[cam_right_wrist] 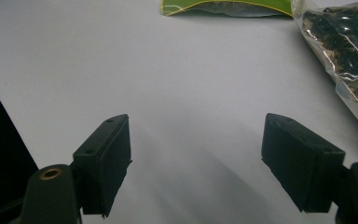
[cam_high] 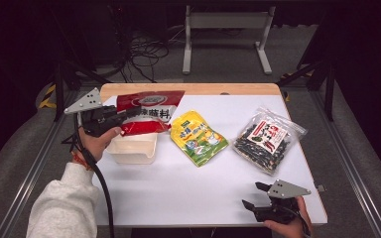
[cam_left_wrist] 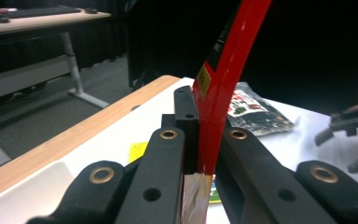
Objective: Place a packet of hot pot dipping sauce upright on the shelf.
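Red pouch held over the tub, right gripper idle

Nearest the camera, at the tabletop's (cam_high: 178,193) near right corner, the right gripper (cam_high: 257,194) rests in the person's hand with its jaws spread wide and nothing between them; its own view shows bare white surface between the two black pads (cam_right_wrist: 105,158).

At the left edge, the left gripper (cam_high: 124,117), carried by a hand (cam_high: 96,141) in a white sleeve (cam_high: 62,206), is clamped on the edge of a red seasoning pouch (cam_high: 146,111). The left gripper view shows the red film (cam_left_wrist: 219,79) pinched tight between the jaws. Lifted clear of the tabletop, the pouch hangs above a white plastic tub (cam_high: 134,148), which stands near the left edge.

A yellow-green snack pouch (cam_high: 198,137) lies flat near the middle of the tabletop, just beside the tub. A clear bag of dark dried seaweed (cam_high: 268,139) with a red and white label lies toward the right edge, apart from the yellow-green pouch. A wooden strip (cam_high: 193,89) runs along the far edge
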A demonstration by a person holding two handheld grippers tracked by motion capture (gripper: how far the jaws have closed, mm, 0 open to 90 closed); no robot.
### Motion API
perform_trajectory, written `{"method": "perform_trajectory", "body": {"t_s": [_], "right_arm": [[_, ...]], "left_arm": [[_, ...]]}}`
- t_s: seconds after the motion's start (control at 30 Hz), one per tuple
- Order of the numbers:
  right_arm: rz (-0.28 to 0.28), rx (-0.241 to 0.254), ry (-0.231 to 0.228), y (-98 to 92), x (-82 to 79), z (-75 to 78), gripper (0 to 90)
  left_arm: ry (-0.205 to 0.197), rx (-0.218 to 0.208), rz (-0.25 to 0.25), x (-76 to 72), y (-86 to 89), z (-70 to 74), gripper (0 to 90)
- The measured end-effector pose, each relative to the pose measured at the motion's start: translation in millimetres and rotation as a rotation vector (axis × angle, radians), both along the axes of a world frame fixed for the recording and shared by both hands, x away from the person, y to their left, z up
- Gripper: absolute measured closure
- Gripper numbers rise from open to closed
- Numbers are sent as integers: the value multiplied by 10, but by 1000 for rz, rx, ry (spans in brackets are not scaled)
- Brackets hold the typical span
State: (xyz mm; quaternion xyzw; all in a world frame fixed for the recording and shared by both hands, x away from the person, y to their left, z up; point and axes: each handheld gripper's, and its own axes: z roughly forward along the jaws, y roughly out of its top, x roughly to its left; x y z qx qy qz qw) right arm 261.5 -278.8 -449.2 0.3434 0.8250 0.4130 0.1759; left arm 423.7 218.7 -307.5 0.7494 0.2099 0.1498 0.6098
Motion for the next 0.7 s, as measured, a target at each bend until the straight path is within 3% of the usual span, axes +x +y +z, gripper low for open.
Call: {"method": "perform_trajectory", "body": {"t_s": [0.3,0.5,0.7], "right_arm": [[13,-3,6,10,-3,-17,242],[14,-5,4,-4,-13,-23,240],[-1,1,11,-30,-41,-45,239]], "left_arm": [[16,12,63,265,104,-55,899],[28,62,89,487,88,-79,899],[59,80,103,731,77,-149,899]]}}
